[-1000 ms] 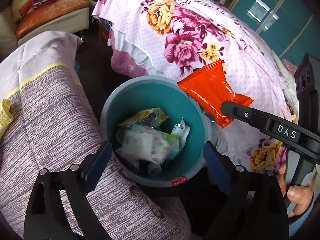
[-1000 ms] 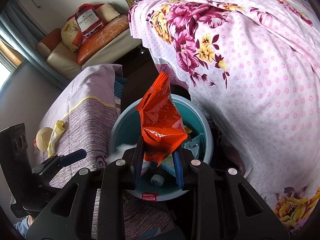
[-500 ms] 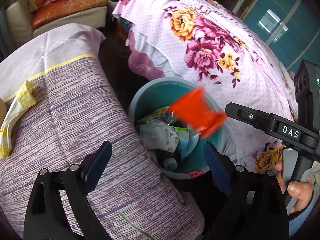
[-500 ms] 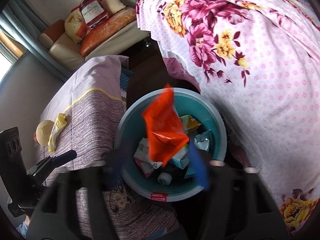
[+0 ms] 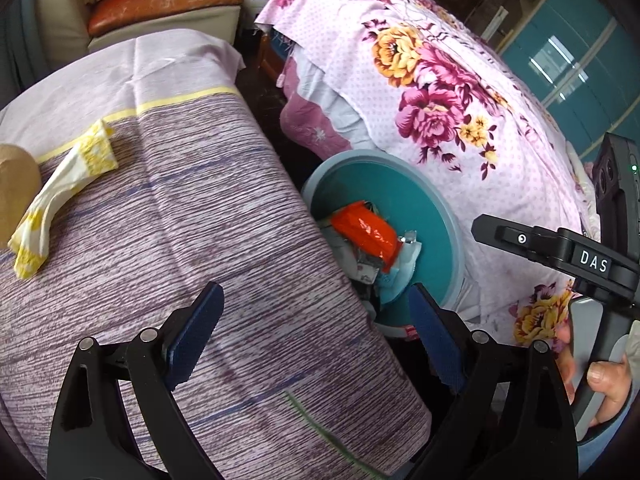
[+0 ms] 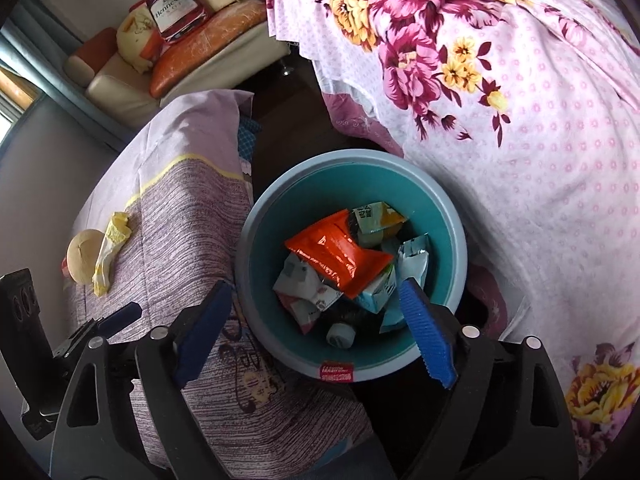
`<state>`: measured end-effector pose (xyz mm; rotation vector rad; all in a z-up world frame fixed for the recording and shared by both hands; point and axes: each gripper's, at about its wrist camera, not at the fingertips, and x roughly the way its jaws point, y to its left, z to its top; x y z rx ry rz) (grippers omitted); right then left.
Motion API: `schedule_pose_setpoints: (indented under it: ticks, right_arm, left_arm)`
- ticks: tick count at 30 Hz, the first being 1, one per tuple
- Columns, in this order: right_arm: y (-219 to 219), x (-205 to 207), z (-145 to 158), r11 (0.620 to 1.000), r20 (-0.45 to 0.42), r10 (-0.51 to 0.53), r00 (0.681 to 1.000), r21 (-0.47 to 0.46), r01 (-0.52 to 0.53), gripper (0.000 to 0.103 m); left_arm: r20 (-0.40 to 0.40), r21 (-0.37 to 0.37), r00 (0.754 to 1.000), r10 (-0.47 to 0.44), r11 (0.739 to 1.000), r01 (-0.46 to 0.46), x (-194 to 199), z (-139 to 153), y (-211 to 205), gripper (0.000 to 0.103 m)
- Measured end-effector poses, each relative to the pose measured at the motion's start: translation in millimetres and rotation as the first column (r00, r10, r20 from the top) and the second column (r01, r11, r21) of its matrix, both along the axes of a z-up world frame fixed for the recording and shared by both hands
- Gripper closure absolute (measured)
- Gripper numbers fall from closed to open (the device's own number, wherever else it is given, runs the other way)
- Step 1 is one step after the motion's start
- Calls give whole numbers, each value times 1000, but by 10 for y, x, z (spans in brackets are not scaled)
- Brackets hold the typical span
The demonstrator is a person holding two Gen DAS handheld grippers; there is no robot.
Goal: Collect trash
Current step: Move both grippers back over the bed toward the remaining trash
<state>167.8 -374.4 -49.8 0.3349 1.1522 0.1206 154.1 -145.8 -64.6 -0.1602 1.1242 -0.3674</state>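
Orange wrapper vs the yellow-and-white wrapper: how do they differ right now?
The orange wrapper lies inside the teal bin, on top of other trash; the yellow-and-white wrapper lies outside it on the striped cloth, beside a round tan object. The orange one is glossy and spread fairly flat; the yellow-and-white one looks crumpled and twisted. Neither is held: both grippers are open.

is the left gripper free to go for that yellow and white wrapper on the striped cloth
Probably yes. The left gripper is open and holds nothing, and the yellow and white wrapper lies exposed on the striped cloth with bare cloth between them. Only the round tan object beside it crowds the far side.
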Motion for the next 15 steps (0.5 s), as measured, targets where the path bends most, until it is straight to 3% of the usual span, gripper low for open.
schedule_pose_setpoints:
  ticks: [15]
  right_arm:
    - [530, -87, 196, 996, 11, 80, 997, -33, -80, 21]
  left_arm:
    - [15, -37, 995, 94, 995, -94, -240, 44, 616, 10]
